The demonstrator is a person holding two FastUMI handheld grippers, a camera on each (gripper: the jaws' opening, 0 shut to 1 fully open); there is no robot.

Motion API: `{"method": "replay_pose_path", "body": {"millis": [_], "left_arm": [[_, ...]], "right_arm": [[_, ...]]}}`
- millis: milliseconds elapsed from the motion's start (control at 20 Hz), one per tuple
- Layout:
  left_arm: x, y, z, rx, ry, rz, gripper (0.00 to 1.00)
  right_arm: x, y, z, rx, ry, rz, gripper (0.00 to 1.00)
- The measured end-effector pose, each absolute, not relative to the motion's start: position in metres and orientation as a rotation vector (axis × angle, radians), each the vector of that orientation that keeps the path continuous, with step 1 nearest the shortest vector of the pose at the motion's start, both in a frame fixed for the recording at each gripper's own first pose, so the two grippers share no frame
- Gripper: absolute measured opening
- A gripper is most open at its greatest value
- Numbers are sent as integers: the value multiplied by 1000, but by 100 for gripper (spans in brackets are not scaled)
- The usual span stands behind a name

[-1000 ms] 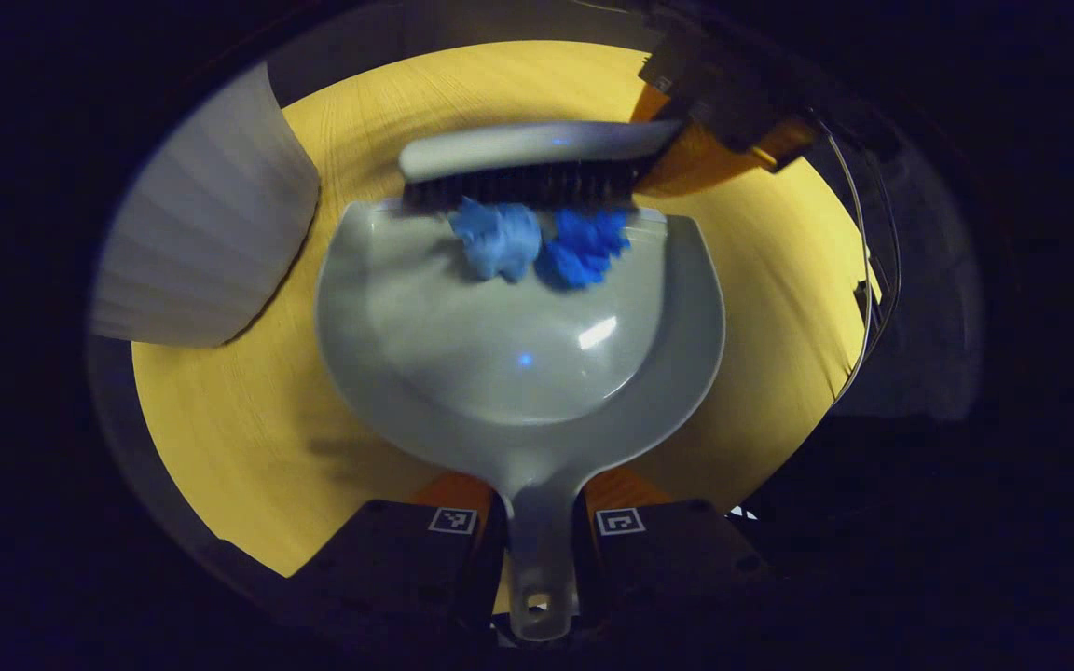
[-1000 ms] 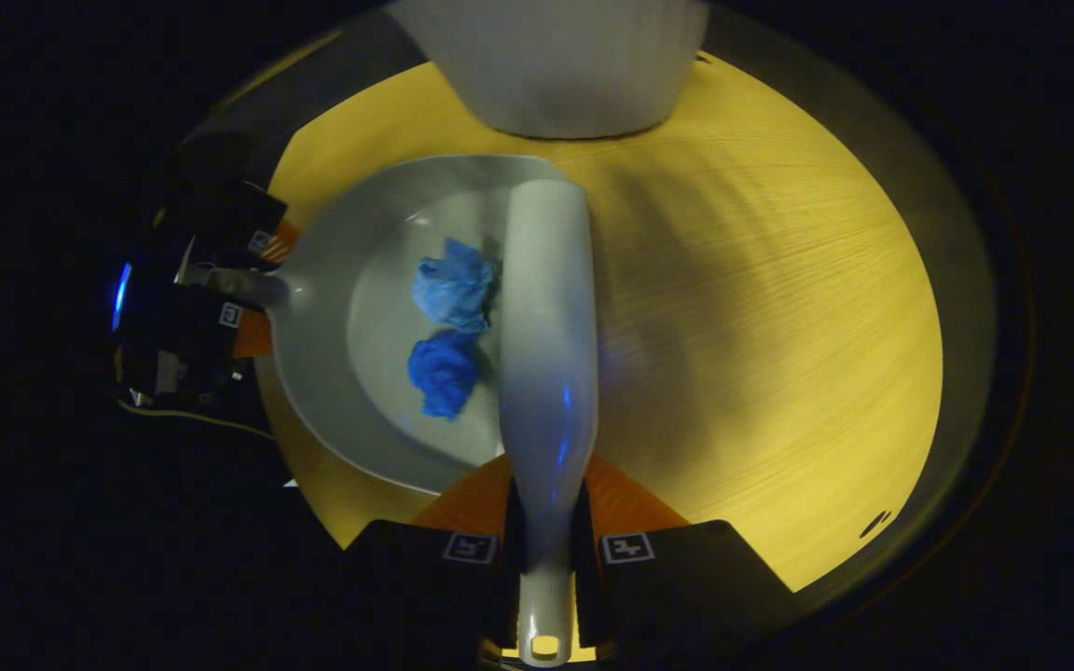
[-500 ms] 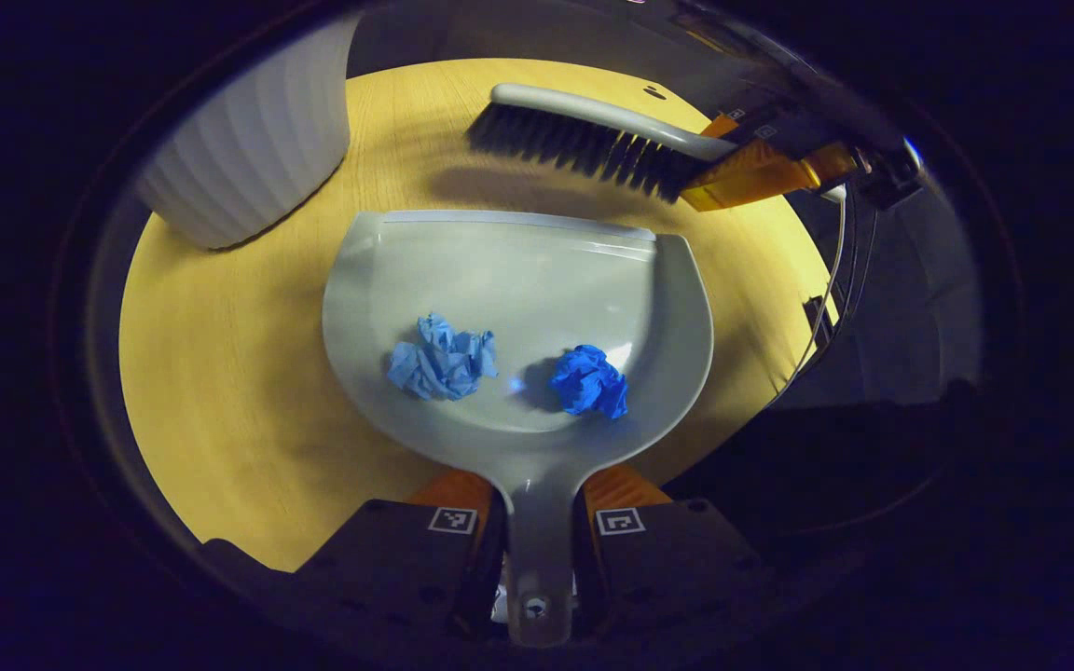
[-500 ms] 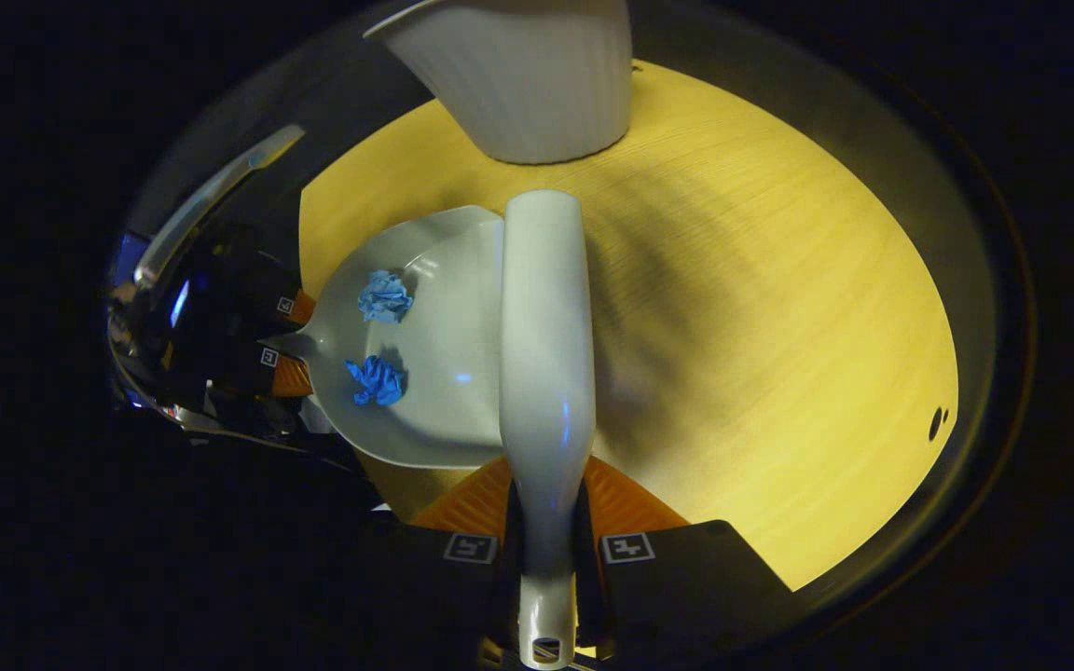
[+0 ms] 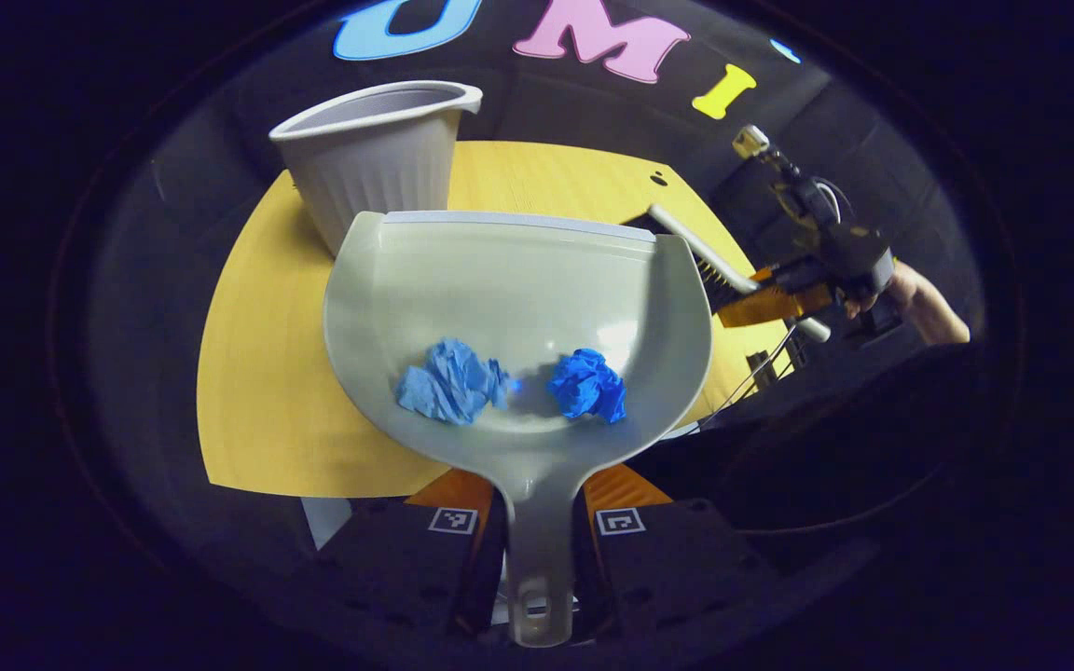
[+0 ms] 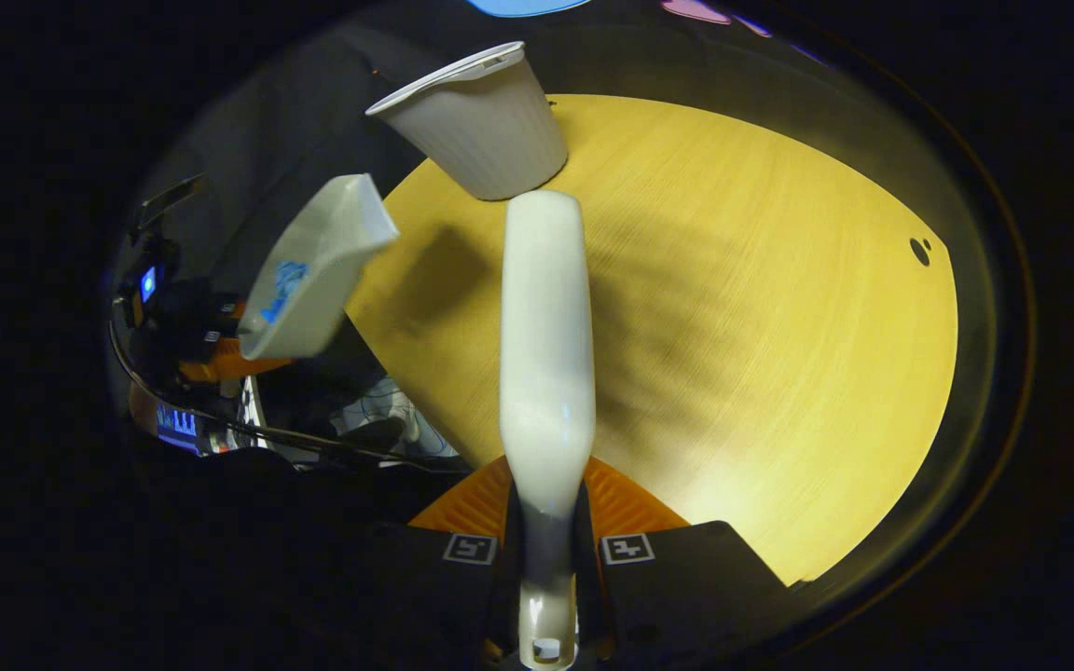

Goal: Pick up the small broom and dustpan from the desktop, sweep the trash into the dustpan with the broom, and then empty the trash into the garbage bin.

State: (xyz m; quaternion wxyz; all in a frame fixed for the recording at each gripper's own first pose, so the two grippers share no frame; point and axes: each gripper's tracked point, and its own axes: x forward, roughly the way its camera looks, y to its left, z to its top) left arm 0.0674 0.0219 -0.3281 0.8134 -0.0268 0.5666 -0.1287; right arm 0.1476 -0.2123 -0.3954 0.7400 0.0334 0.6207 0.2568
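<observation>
Carrying the loaded dustpan (image 5: 518,289) at mid-frame in the left gripper view, we have the left gripper (image 5: 537,536) clenched on its handle, both blue paper wads (image 5: 451,380) low in the pan, and the sweeping looks done. Next we judge it must tip over the bin (image 5: 378,149) at upper left, lip just beside the rim. Our right gripper (image 6: 544,545) grips the broom (image 6: 544,354) at frame centre, over open desk (image 6: 761,326).
</observation>
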Motion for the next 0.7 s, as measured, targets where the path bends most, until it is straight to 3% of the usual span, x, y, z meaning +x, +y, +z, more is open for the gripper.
{"method": "replay_pose_path", "body": {"millis": [200,400,700], "left_arm": [[105,36,-290,-10,1114,-159,30],[170,54,-265,-5,1113,-118,30],[291,113,-279,147,1257,13,30]], "right_arm": [[116,-268,-423,88,1329,467,27],[78,-263,-437,156,1301,441,27],[62,-268,-418,168,1222,375,27]]}}
